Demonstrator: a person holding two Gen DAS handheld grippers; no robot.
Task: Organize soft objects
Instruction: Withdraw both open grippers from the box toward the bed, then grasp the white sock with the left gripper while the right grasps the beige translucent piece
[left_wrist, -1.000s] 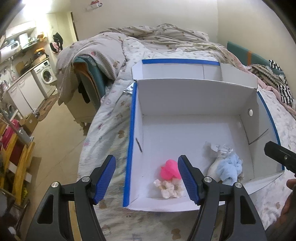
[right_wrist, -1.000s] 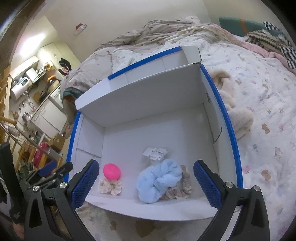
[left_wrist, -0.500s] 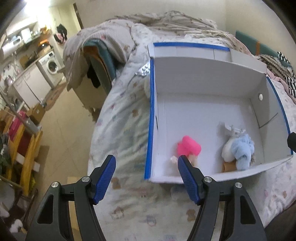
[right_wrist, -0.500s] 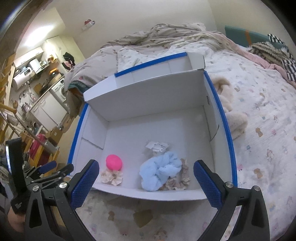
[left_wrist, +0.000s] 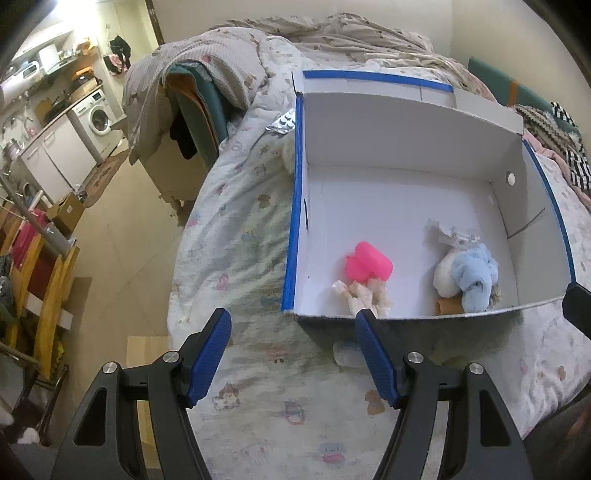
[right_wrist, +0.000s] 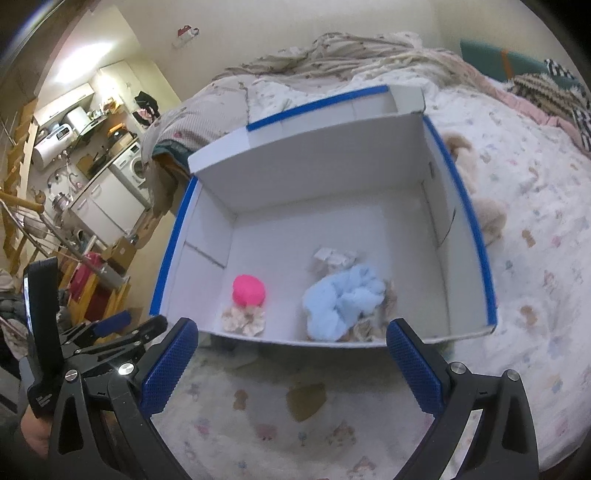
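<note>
Both hand-held grippers, left hand-held gripper (left_wrist: 293, 334) and right hand-held gripper (right_wrist: 291, 345), are hovering agape and empty; a pale soft object (left_wrist: 347, 353) is lying lower centre, nearest the left one, before the box (left_wrist: 295, 206).

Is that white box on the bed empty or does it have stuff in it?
Not empty: the white box holds a pink item, a blue fluffy one and a cream scrunchie.

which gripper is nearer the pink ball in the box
Left. The left gripper sits just outside the box's near wall, almost below the pink ball; the right gripper is farther right, nearer the blue scrunchie.
</note>
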